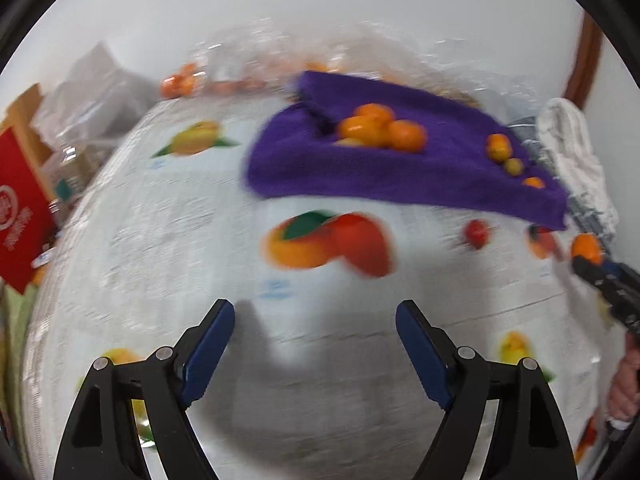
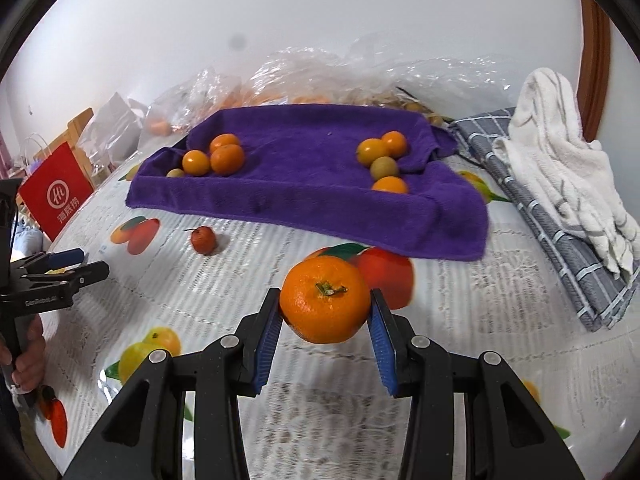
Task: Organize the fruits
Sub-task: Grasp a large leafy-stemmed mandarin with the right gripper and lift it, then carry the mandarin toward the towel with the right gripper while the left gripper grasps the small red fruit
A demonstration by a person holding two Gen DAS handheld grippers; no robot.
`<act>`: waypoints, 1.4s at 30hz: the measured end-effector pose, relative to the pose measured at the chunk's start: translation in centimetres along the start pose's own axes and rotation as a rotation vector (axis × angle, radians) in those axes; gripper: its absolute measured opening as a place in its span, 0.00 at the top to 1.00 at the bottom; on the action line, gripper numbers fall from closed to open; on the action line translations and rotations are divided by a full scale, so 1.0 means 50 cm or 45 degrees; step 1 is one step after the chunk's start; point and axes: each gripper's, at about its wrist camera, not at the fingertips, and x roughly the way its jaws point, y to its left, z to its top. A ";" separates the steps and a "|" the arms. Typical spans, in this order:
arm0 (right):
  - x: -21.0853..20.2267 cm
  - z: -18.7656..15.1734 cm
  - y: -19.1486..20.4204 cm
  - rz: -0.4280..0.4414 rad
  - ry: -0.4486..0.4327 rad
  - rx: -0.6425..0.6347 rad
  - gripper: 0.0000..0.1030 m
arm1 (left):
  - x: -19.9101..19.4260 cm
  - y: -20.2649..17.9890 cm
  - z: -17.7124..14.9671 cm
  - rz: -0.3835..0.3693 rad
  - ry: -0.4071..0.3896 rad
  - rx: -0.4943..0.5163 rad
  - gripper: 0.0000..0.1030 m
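Observation:
My right gripper [image 2: 325,304] is shut on a mandarin [image 2: 325,305] and holds it above the fruit-print tablecloth, in front of the purple towel [image 2: 304,184]. The towel bears a left group of oranges [image 2: 218,157] and a right group of small fruits [image 2: 383,160]. A small red fruit [image 2: 204,240] lies on the tablecloth before the towel. My left gripper [image 1: 315,322] is open and empty over the cloth; it also shows in the right wrist view [image 2: 80,262]. In the left wrist view the towel [image 1: 400,168], the red fruit [image 1: 477,233] and the held mandarin [image 1: 586,249] appear blurred.
Clear plastic bags of fruit [image 2: 320,76] lie behind the towel. A grey checked cloth [image 2: 552,232] and a white towel [image 2: 560,168] lie at the right. A red paper bag [image 2: 56,196] stands off the table's left edge.

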 end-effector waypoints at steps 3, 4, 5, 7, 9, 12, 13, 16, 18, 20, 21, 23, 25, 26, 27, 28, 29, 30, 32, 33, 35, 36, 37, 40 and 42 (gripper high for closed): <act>-0.002 0.002 -0.016 -0.008 0.004 0.008 0.59 | 0.006 -0.056 0.023 -0.068 -0.009 0.051 0.21; -0.003 0.002 -0.020 -0.014 0.004 0.009 0.59 | 0.011 -0.076 0.030 -0.090 -0.005 0.073 0.21; -0.005 0.001 -0.026 -0.020 0.005 0.013 0.59 | 0.017 -0.097 0.037 -0.111 -0.001 0.100 0.21; -0.010 0.000 -0.039 -0.030 0.005 0.026 0.59 | 0.031 -0.131 0.045 -0.137 0.004 0.136 0.21; -0.016 -0.002 -0.056 -0.045 0.005 0.044 0.59 | 0.044 -0.153 0.049 -0.158 0.018 0.148 0.26; -0.021 -0.005 -0.080 -0.066 0.012 0.074 0.59 | 0.063 -0.176 0.056 -0.190 0.037 0.159 0.37; -0.022 -0.006 -0.085 -0.070 0.013 0.078 0.59 | 0.070 -0.183 0.059 -0.193 0.046 0.158 0.40; -0.024 -0.007 -0.100 -0.092 0.018 0.085 0.59 | 0.087 -0.192 0.065 -0.174 0.068 0.147 0.50; -0.024 -0.006 -0.108 -0.100 0.021 0.094 0.59 | 0.088 -0.193 0.069 -0.163 0.051 0.139 0.52; -0.023 -0.004 -0.114 -0.107 0.020 0.099 0.59 | 0.093 -0.195 0.075 -0.164 0.054 0.120 0.57; -0.023 -0.003 -0.115 -0.109 0.021 0.100 0.59 | 0.095 -0.196 0.076 -0.159 0.050 0.115 0.59; -0.021 -0.002 -0.115 -0.113 0.025 0.099 0.59 | 0.098 -0.199 0.078 -0.145 0.045 0.122 0.70; -0.018 0.000 -0.113 -0.113 0.029 0.097 0.59 | 0.099 -0.201 0.079 -0.150 0.049 0.130 0.78; -0.017 0.001 -0.111 -0.113 0.030 0.096 0.59 | 0.098 -0.200 0.080 -0.157 0.051 0.125 0.78; -0.016 0.003 -0.109 -0.111 0.032 0.093 0.59 | 0.097 -0.198 0.080 -0.162 0.054 0.119 0.78; -0.016 0.005 -0.106 -0.108 0.031 0.091 0.59 | 0.094 -0.194 0.081 -0.172 0.056 0.105 0.78; -0.016 0.007 -0.103 -0.106 0.030 0.090 0.59 | 0.090 -0.191 0.083 -0.176 0.054 0.097 0.78; -0.016 0.010 -0.099 -0.103 0.029 0.088 0.59 | 0.085 -0.188 0.084 -0.179 0.051 0.089 0.78; -0.018 0.016 -0.092 -0.095 0.027 0.084 0.59 | 0.069 -0.178 0.088 -0.184 0.033 0.074 0.78; -0.020 0.021 -0.086 -0.093 0.023 0.079 0.59 | 0.061 -0.174 0.090 -0.186 0.026 0.068 0.78; -0.024 0.028 -0.080 -0.088 0.016 0.077 0.59 | 0.044 -0.163 0.096 -0.181 0.015 0.057 0.78; -0.027 0.034 -0.076 -0.081 0.011 0.078 0.59 | 0.037 -0.158 0.099 -0.176 0.011 0.052 0.78; -0.029 0.038 -0.074 -0.076 0.008 0.081 0.59 | 0.027 -0.151 0.103 -0.169 0.006 0.045 0.78; -0.039 0.054 -0.065 -0.055 -0.011 0.088 0.59 | 0.005 -0.134 0.110 -0.161 -0.009 0.028 0.78; -0.044 0.064 -0.058 -0.047 -0.022 0.089 0.59 | -0.006 -0.124 0.113 -0.158 -0.019 0.019 0.78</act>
